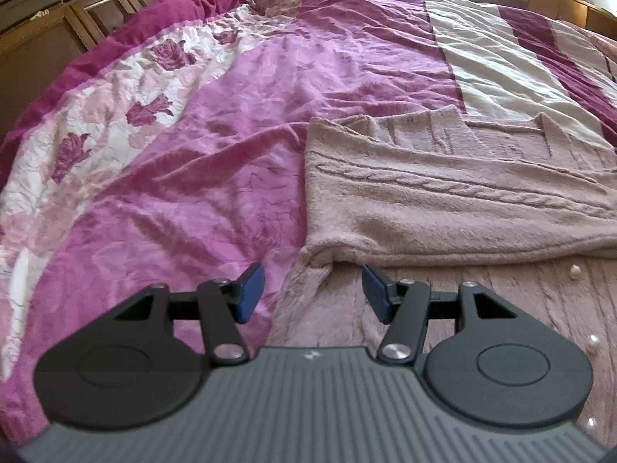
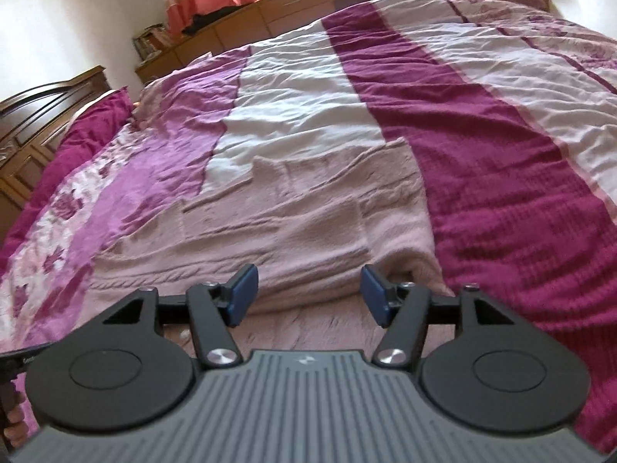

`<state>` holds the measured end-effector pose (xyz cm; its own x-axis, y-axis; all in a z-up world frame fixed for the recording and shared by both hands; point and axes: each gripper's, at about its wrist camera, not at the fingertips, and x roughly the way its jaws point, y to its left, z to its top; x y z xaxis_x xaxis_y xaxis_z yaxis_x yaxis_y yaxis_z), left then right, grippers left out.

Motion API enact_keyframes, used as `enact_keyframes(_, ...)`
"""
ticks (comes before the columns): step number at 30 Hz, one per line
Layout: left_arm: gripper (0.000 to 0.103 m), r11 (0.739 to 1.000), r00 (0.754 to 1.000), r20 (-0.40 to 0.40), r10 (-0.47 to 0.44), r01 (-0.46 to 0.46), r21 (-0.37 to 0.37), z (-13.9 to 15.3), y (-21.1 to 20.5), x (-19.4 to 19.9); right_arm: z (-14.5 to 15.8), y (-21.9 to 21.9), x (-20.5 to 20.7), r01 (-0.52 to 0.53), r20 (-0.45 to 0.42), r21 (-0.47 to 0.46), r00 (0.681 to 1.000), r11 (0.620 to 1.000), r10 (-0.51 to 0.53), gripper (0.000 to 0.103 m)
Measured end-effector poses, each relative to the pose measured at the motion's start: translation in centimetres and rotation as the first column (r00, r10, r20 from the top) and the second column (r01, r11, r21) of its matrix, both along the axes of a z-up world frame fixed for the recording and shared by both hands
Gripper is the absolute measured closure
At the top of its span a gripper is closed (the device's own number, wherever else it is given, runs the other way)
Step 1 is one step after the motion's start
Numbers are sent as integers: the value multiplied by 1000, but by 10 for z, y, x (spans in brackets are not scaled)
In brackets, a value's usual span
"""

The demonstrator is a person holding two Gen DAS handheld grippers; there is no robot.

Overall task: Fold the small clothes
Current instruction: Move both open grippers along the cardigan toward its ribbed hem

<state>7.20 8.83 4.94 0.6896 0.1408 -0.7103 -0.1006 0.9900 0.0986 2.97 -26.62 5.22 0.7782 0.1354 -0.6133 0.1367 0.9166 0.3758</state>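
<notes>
A pale pink cable-knit cardigan lies on the bed with its upper part folded over the lower part, which carries pearl buttons. My left gripper is open and empty just above the fold's left corner. In the right wrist view the same cardigan lies folded, and my right gripper is open and empty above the fold's right corner. Both pairs of blue pads stand well apart with nothing between them.
The bedspread is magenta, pink and white with a rose print, and wrinkled. A wooden headboard stands at the left. A wooden shelf unit and a curtain run along the far side. My left hand shows at the lower left.
</notes>
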Motion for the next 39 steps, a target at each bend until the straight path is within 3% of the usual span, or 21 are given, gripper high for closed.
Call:
enact_keyframes(6,45,1000,1000,-13,0,0,23,14,5,-33,7,8,-33,-67,-22,33,997,997,67,29)
enact_keyframes(16,45,999,998,-54,-38,36,-38,17,11,-96,9,28,-91,-208,-41,6,977,978,208,24)
enact_keyframes(19,45,998,996,-63,-62,62,-7,15,8,-107,8,39,-105,-260,-55,-40,965,965,257,23)
enact_keyframes(25,45,988,993,-57,-100,106,109,23,7,-128,5,61,-129,-372,-94,-136,927,918,362,21)
enact_keyframes(28,44,985,989,-60,-136,141,101,27,6,-138,4,72,-141,-435,-112,-195,901,879,420,20)
enact_keyframes(32,24,981,983,-58,-174,178,81,23,-1,-149,-1,81,-153,-495,-132,-234,869,837,477,18)
enact_keyframes(36,24,977,981,-71,-182,189,96,13,-9,-154,-11,86,-161,-542,-164,-228,840,809,517,17)
enact_keyframes(39,24,973,977,-82,-199,207,101,7,-15,-158,-16,93,-167,-592,-200,-270,806,760,557,17)
